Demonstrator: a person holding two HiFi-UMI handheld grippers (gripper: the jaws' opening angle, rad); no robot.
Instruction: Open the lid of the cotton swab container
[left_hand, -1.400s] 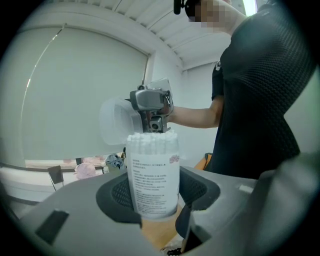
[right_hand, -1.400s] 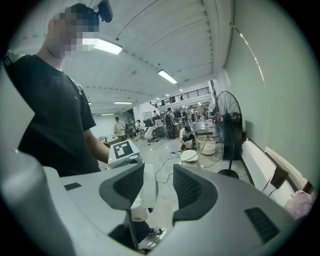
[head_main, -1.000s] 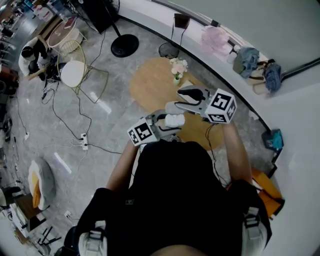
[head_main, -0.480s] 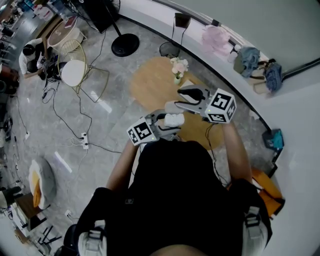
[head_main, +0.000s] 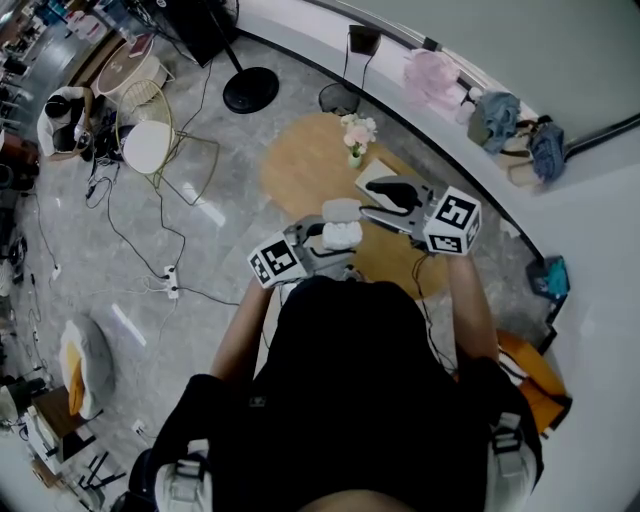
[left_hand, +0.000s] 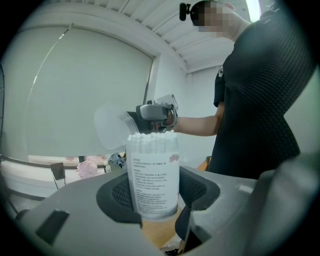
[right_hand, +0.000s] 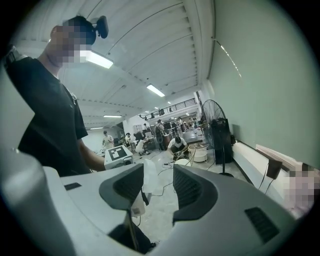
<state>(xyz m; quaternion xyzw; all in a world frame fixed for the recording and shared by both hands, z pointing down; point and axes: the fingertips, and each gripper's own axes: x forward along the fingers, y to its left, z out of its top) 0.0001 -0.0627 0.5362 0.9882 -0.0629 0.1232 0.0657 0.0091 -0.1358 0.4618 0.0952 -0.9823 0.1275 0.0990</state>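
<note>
Two grippers meet above the round wooden table (head_main: 295, 175) in our head view, the left gripper (head_main: 332, 243) clamped round the upright cotton swab container (head_main: 343, 235), whose swab tips (left_hand: 152, 136) we find bare in the left gripper view, while the right gripper view shows the right gripper (right_hand: 157, 187) nipping the lid (right_hand: 146, 175) just above it.

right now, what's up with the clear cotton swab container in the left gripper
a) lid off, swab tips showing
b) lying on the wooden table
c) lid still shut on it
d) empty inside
a: the clear cylindrical cotton swab container stands upright in the left gripper with its white swab tips bare at the top, while the translucent round lid sits apart from it at the right gripper.
</note>
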